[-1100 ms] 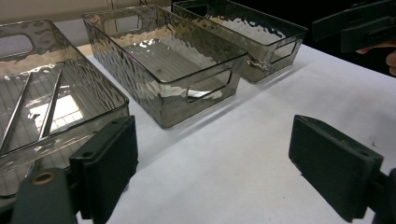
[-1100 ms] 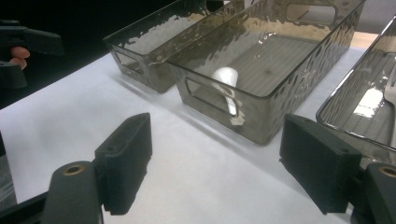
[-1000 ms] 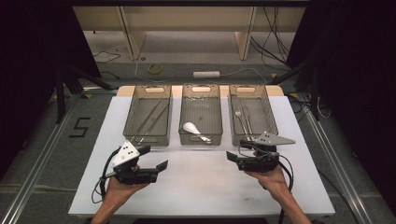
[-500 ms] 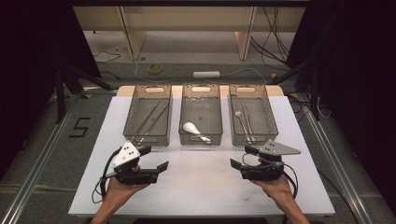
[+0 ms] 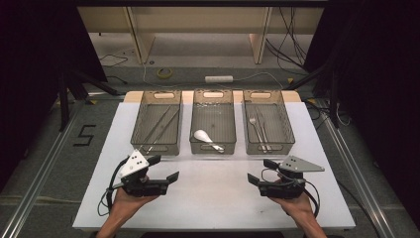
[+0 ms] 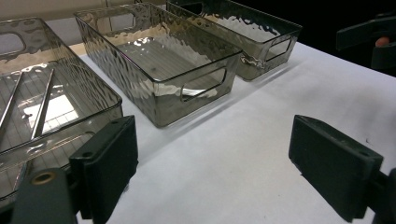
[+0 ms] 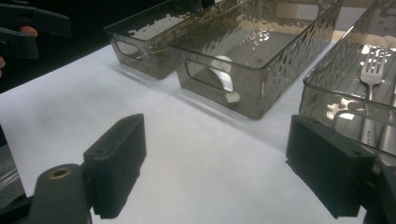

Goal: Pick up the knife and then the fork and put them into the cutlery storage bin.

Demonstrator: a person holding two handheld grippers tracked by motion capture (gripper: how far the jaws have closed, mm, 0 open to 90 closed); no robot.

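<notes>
- Right gripper (image 5: pixel 257 172): jaws wide apart with nothing between them; they have just been opening the last bit. It hovers over bare table (image 5: pixel 218 193), in front of the right bin (image 5: pixel 267 148).
- Left gripper (image 5: pixel 167 168): jaws also spread and empty, held over the table in front of the left bin (image 5: pixel 157 148).
- The fork (image 5: pixel 255 130) lies flat in the right bin, tines toward the far end, with other slim cutlery beside it; from the right gripper view it sits just behind the bin's near wall (image 7: pixel 373 88).
- The spoon (image 5: pixel 206 139) is white, lying at the near end of the middle bin (image 5: pixel 213 149); the left bin holds long thin metal rods (image 5: pixel 159 125), perhaps chopsticks or tongs.
- Handling, as a judgement: the fork looks like stiff, light, smooth metal, likely to slip or pivot between flat pads. Best taken across the handle near its middle, jaws crossing its narrow width, coming down from above to clear the bin wall.
- The bins look like thin clear plastic, light enough to slide if bumped.
- Against the earlier frames: the right gripper has drawn back from the right bin's near edge toward the person and sits slightly further right; the left gripper is where it was. Bin contents are unchanged.
</notes>
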